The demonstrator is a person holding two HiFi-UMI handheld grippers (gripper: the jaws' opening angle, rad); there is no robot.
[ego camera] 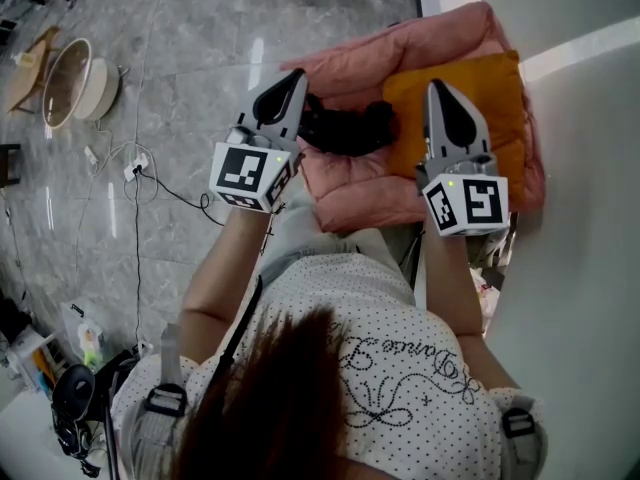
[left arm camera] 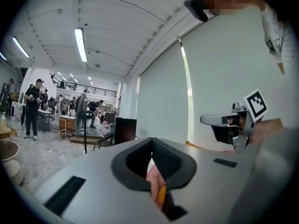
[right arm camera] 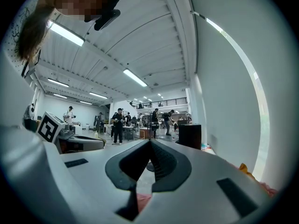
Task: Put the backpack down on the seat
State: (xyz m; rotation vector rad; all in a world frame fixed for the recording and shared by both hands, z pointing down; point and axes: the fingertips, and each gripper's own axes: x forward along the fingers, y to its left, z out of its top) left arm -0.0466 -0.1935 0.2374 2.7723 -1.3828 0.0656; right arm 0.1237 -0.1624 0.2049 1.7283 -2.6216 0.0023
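Note:
A pink backpack point(ego camera: 352, 186) with an orange front panel point(ego camera: 470, 93) and a black strap point(ego camera: 345, 128) lies in front of me, below both grippers. What it rests on is hidden beneath it. My left gripper point(ego camera: 295, 76) hangs over its left edge beside the black strap, jaws shut and empty. My right gripper point(ego camera: 437, 88) is over the orange panel, also shut with nothing in it. In the left gripper view the shut left gripper point(left arm camera: 152, 141) points level into the room, with a bit of the pink and orange backpack point(left arm camera: 156, 185) below it. The right gripper point(right arm camera: 150, 142) does the same in its own view.
Grey marble floor lies at left, with cables point(ego camera: 135, 168) and a round basin point(ego camera: 68, 83) on it. A white wall point(ego camera: 585, 268) runs along the right side. Both gripper views look into a hall where people point(right arm camera: 117, 125) stand at tables far off.

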